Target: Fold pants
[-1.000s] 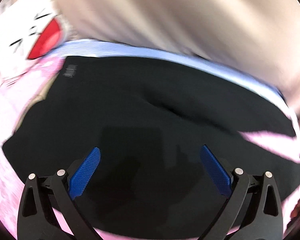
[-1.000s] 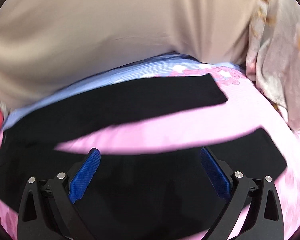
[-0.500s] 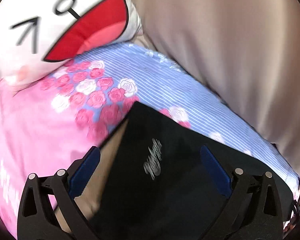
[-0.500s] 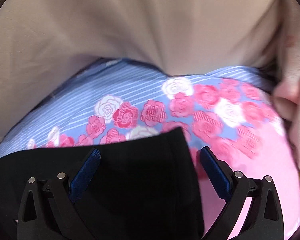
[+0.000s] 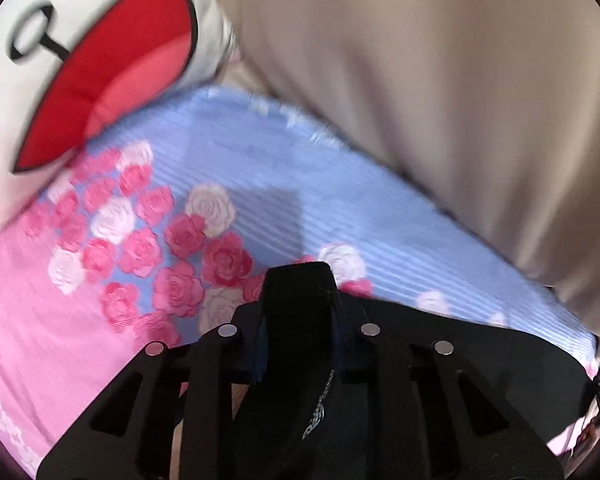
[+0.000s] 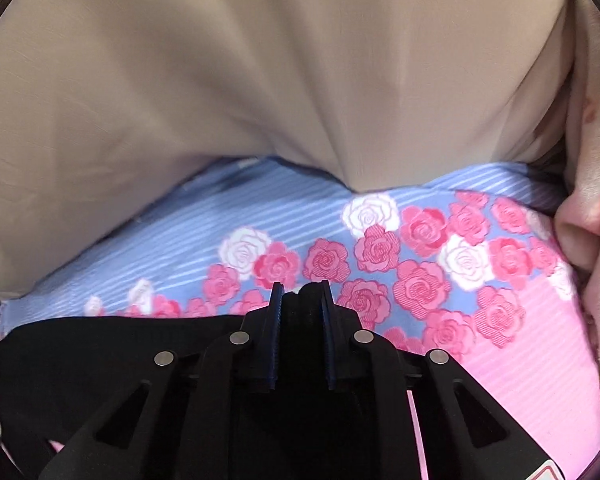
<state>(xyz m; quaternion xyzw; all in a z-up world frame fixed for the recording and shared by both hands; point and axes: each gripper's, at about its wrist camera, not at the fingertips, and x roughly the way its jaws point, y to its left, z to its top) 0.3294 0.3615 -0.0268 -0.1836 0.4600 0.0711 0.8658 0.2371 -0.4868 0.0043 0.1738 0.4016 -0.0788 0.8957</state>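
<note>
Both tongs, left (image 5: 298, 316) and right (image 6: 300, 320), have just closed on the black pants' (image 6: 112, 352) far corners on the bed (image 6: 520, 360), so folding is barely begun.

Left wrist view: the fisheye camera sits just behind the left tongs (image 5: 298, 312) and looks forward and steeply down along them, very near the bed sheet (image 5: 260, 168); a white cushion with a red mouth (image 5: 100, 64) fills the far left, a beige fabric wall (image 5: 440, 80) the far right. Right wrist view: the camera sits likewise behind the right tongs (image 6: 300, 320), facing forward and down, equally near the sheet (image 6: 420, 264), with the beige fabric (image 6: 260, 80) across the far side. Shared: the rose-printed blue and pink sheet, the beige fabric and the black pants (image 5: 480, 360) (image 6: 100, 352), which lie between the two views.
</note>
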